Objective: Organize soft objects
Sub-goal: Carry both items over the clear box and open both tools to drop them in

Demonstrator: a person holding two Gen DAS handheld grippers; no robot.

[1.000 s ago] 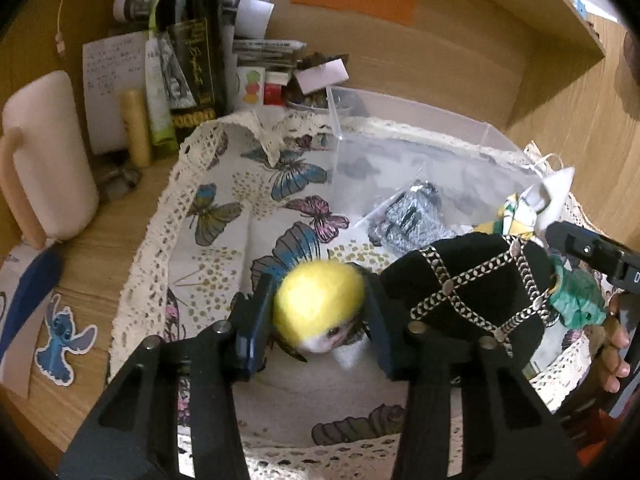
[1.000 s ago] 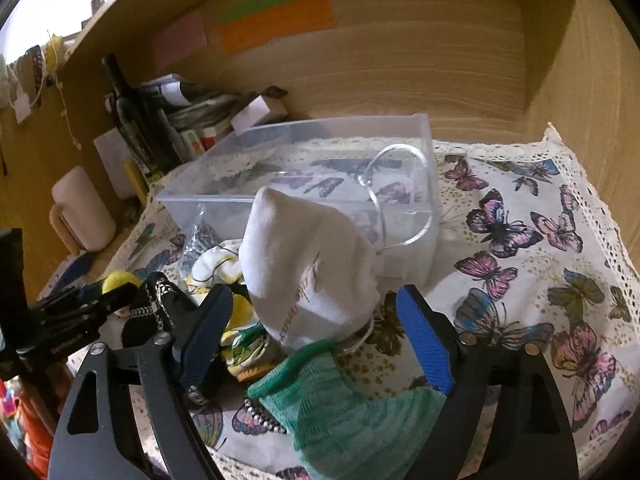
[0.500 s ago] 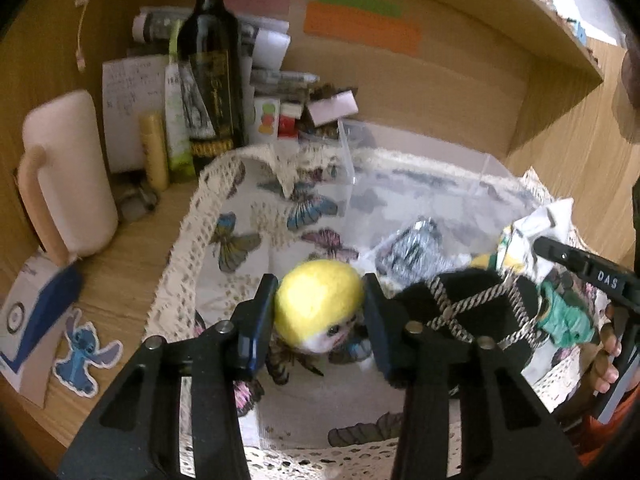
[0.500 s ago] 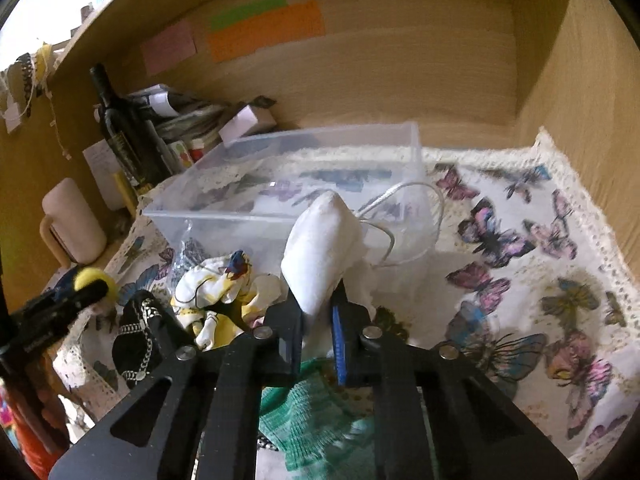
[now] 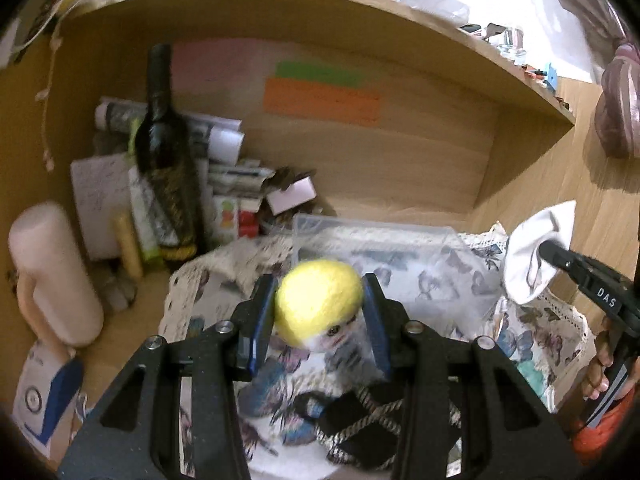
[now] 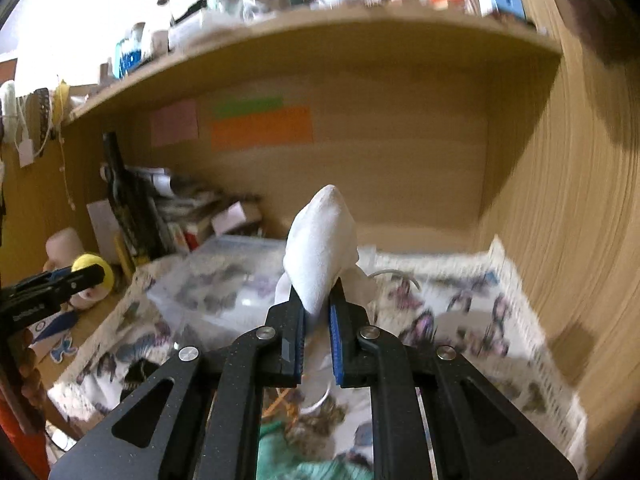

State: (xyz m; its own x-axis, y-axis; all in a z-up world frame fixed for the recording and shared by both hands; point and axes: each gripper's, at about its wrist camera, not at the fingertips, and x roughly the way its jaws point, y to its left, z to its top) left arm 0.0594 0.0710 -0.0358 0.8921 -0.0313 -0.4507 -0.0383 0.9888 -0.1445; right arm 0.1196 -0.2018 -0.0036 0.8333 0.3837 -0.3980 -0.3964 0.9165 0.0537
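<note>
My left gripper (image 5: 319,312) is shut on a small plush toy with a yellow head (image 5: 318,304) and holds it up above the butterfly cloth (image 5: 536,332). My right gripper (image 6: 317,312) is shut on a white cloth item (image 6: 322,248) and holds it raised; it also shows in the left wrist view (image 5: 532,252) at the right. A clear plastic box (image 5: 372,240) stands on the cloth behind both. A black item with a chain pattern (image 5: 360,428) lies below my left gripper. A green knit item (image 6: 304,468) lies below my right gripper.
A dark wine bottle (image 5: 168,152), papers and small boxes (image 5: 240,200) crowd the back left corner. A pink cylinder mug (image 5: 52,276) stands at the left. Wooden walls and a shelf above (image 6: 320,40) enclose the nook. The left gripper also shows in the right wrist view (image 6: 86,274).
Both grippers have lifted with their loads. The right gripper closed on the white cloth item and raised it off the pile. The left raised the yellow plush off the cloth.
</note>
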